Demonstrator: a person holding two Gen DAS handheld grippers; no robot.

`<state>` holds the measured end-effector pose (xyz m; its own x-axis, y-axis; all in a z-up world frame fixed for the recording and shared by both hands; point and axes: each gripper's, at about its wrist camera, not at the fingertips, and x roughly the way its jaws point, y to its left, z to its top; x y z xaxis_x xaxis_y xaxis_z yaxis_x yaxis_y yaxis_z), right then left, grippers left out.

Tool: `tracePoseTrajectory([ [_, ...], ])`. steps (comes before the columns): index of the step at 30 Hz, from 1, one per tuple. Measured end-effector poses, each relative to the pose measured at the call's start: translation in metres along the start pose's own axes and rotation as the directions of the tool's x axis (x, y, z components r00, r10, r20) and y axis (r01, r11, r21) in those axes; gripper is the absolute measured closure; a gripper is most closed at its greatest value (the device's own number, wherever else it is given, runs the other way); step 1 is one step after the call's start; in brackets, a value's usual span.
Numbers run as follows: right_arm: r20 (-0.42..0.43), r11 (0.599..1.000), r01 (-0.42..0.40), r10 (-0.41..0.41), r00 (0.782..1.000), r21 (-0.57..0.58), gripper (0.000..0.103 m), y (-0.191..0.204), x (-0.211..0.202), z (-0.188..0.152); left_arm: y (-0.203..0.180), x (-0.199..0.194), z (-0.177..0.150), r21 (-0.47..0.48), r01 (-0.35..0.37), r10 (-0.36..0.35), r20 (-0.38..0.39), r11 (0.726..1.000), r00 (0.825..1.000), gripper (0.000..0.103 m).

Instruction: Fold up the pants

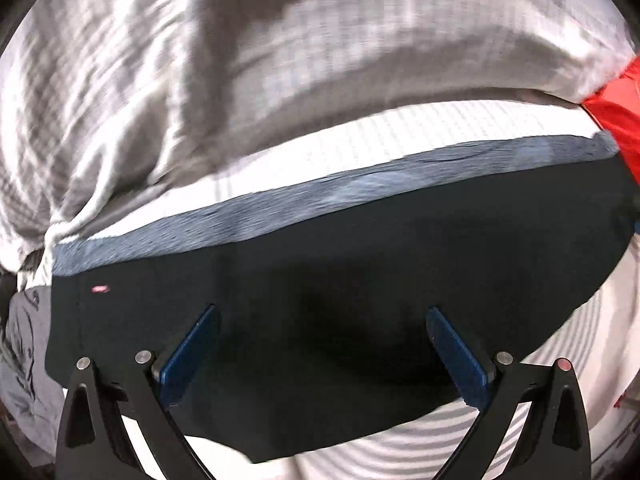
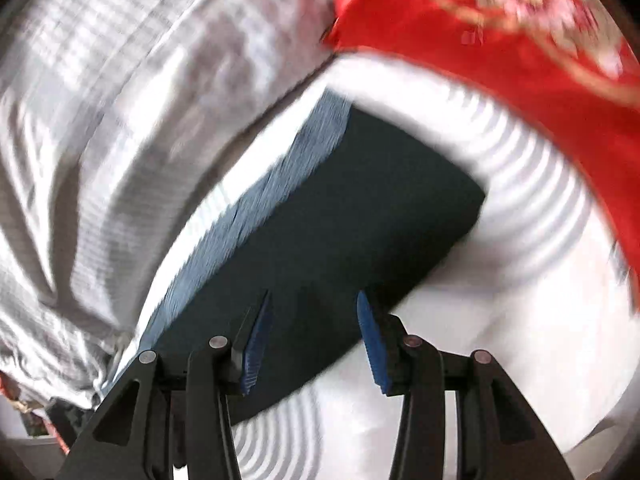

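The dark navy pants (image 1: 360, 260) lie folded into a flat block on a white striped bedsheet (image 1: 420, 444), with a lighter blue-grey band (image 1: 320, 196) along their far edge. In the left wrist view, my left gripper (image 1: 323, 310) hangs above the pants, its blue pads wide apart with nothing between them. The right wrist view shows the same pants (image 2: 360, 208) and band (image 2: 280, 184) running diagonally. My right gripper (image 2: 314, 293) hovers over their near end, jaws partly open and holding nothing. Both views are blurred by motion.
A crumpled white and grey checked duvet (image 1: 200, 60) (image 2: 120, 120) is heaped just beyond the pants. A red patterned cloth (image 2: 500, 40) (image 1: 616, 120) lies at the right. A grey printed cloth (image 1: 24, 340) sits at the left edge. Striped sheet (image 2: 520, 240) surrounds the pants.
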<state>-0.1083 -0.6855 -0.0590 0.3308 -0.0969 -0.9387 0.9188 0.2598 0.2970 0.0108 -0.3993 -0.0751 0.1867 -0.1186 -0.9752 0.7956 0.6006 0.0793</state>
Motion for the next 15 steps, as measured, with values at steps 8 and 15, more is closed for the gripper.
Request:
tracePoseTrajectory([
  [8,0.045,0.992,-0.069,0.074,0.996,-0.105,0.055,0.014,0.025,0.071,-0.057,0.004,0.01,-0.016,0.012,-0.012,-0.03,1.0,0.999,0.0],
  [15,0.03,0.998,-0.032,0.033,0.999,-0.045,0.074,-0.014,0.054,0.109,-0.067,0.005,0.002,-0.027,-0.024,0.022,-0.055,0.999,0.998,0.0],
])
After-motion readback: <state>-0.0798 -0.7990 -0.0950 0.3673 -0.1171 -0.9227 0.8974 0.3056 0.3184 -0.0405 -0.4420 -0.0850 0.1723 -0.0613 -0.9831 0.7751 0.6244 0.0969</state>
